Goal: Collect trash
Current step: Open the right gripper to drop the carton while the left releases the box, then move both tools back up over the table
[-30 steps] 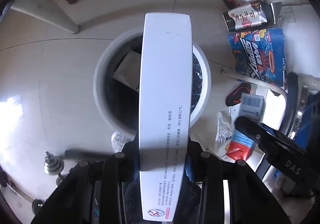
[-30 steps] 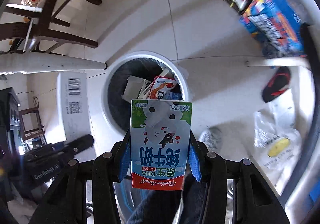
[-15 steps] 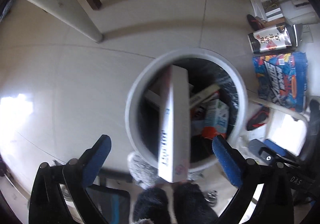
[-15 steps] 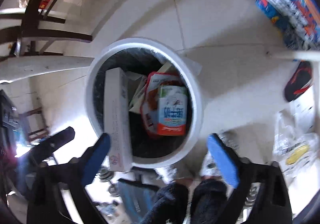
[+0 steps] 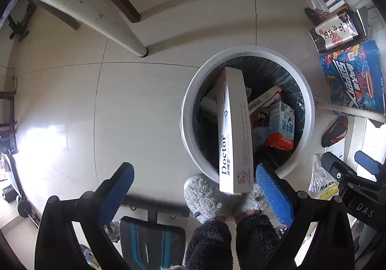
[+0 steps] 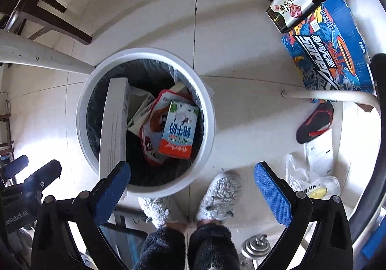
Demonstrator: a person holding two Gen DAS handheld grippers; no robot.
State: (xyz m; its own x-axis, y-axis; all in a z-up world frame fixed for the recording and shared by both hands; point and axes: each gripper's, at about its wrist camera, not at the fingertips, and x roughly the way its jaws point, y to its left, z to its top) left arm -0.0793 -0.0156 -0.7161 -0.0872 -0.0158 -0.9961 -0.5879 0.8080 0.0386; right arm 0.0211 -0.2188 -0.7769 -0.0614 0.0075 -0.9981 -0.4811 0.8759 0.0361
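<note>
two grippers hanging spread and empty over the bin, both pieces of trash lying inside it.

the left gripper [image 5: 193,185] is pointing straight down with its blue pads wide apart and clamping nothing; the right gripper [image 6: 190,183] is doing the same. the long white box [image 5: 232,130] is leaning inside the white bin [image 5: 190,91], its long axis running from the far rim toward the person's slippers [image 5: 205,195], its near end sticking up above the near rim and pointing at the gap between the left fingers. in the right wrist view that box is standing along the bin's left wall, just beside the right gripper's left pad. the milk carton [image 6: 179,128] is lying flat on the other rubbish, its long axis running roughly far-to-near, well below the fingers. judged from this, the left hand is sitting nearer the protruding box should it need a push down.
</note>
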